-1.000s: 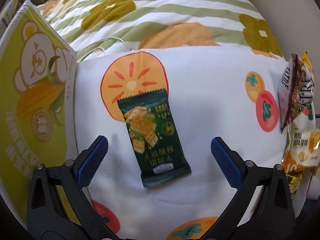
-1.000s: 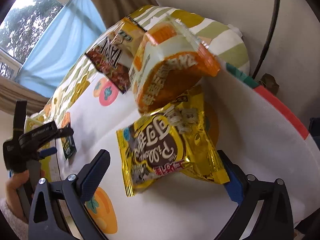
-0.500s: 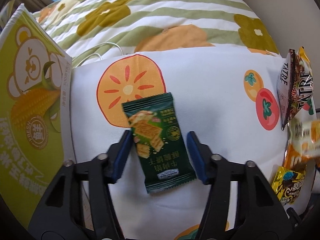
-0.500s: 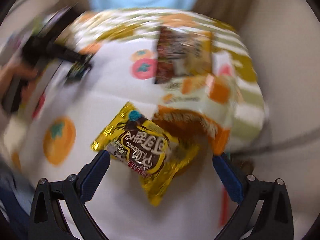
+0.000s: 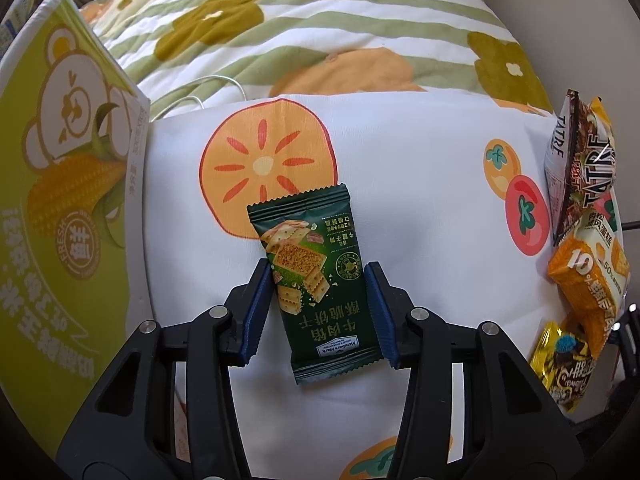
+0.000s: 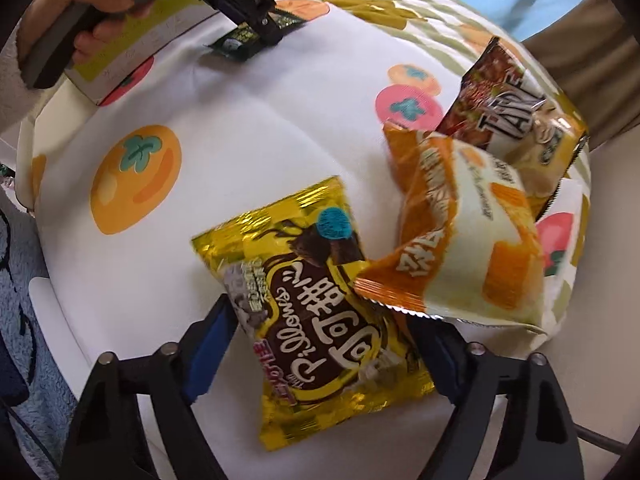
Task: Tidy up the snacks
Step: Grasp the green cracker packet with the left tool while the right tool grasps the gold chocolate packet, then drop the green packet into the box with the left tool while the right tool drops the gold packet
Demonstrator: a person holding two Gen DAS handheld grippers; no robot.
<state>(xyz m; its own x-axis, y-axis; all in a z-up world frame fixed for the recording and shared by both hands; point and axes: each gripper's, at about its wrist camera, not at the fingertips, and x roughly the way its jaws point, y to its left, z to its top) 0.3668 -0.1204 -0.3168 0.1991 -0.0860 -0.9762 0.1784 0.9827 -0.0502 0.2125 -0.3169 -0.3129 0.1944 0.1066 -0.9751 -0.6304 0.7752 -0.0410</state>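
A dark green cracker packet (image 5: 316, 280) lies on a white fruit-print cushion (image 5: 420, 220), and my left gripper (image 5: 318, 280) is shut on its two long sides. The right wrist view shows that gripper (image 6: 260, 20) at the top, held by a hand (image 6: 100, 8), with the green packet (image 6: 240, 42) under it. A gold chocolate packet (image 6: 316, 312) lies between the fingers of my right gripper (image 6: 324, 320). Its jaws are closing, with the blue pads (image 6: 212, 332) at the packet's edges and no squeeze visible.
An orange and white cake packet (image 6: 460, 240) leans over the gold one, with a brown TATRE packet (image 6: 508, 108) behind it. A yellow-green corn box (image 5: 60, 200) stands at the cushion's left edge. A striped quilt (image 5: 320, 20) and a white cable (image 5: 200, 88) lie beyond.
My left jaws closed from wide open onto the green packet. My right gripper rolled about a quarter turn, shifted over the gold packet, and its jaws have narrowed around it.
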